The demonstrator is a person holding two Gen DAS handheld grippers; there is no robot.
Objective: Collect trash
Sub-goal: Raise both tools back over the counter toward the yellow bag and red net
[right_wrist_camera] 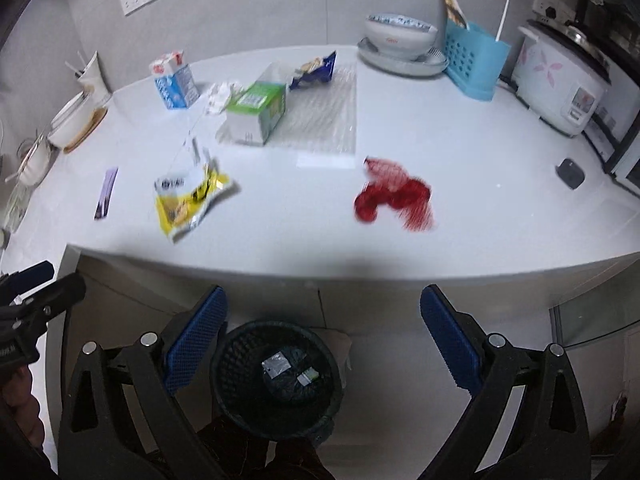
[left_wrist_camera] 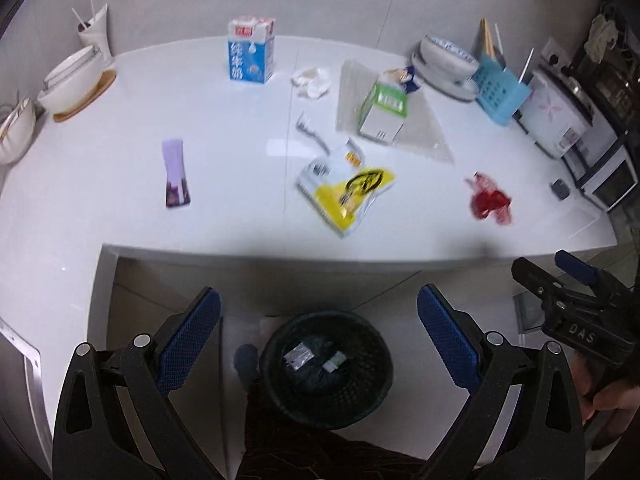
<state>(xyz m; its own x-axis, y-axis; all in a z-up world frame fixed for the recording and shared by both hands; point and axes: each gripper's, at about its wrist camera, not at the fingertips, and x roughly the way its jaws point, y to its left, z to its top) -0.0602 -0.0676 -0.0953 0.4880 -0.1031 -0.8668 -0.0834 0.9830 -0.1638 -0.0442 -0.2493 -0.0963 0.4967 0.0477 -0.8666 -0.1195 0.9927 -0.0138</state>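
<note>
Both tongs, left [left_wrist_camera: 318,342] and right [right_wrist_camera: 322,340], gape wide, nothing gripped. Below sits a round black mesh bin [right_wrist_camera: 248,392] holding a few scraps. On the glossy white bench [right_wrist_camera: 480,184]: crinkly yellow wrapper [right_wrist_camera: 188,200], red netting [right_wrist_camera: 394,196], green carton [right_wrist_camera: 256,114], milk carton [right_wrist_camera: 174,80].

The left gripper [left_wrist_camera: 319,344] points steeply downward, its two blue-padded fingers [left_wrist_camera: 190,344] spread wide with nothing between them. The right gripper [right_wrist_camera: 323,346] is angled the same way, its jaws also standing wide apart and empty. The two sit side by side, close but not touching; each shows at the edge of the other's view. A hand [left_wrist_camera: 608,400] wraps the right gripper's handle, and what seems to be the other hand [right_wrist_camera: 20,408], blurred, grips the left one.
</note>
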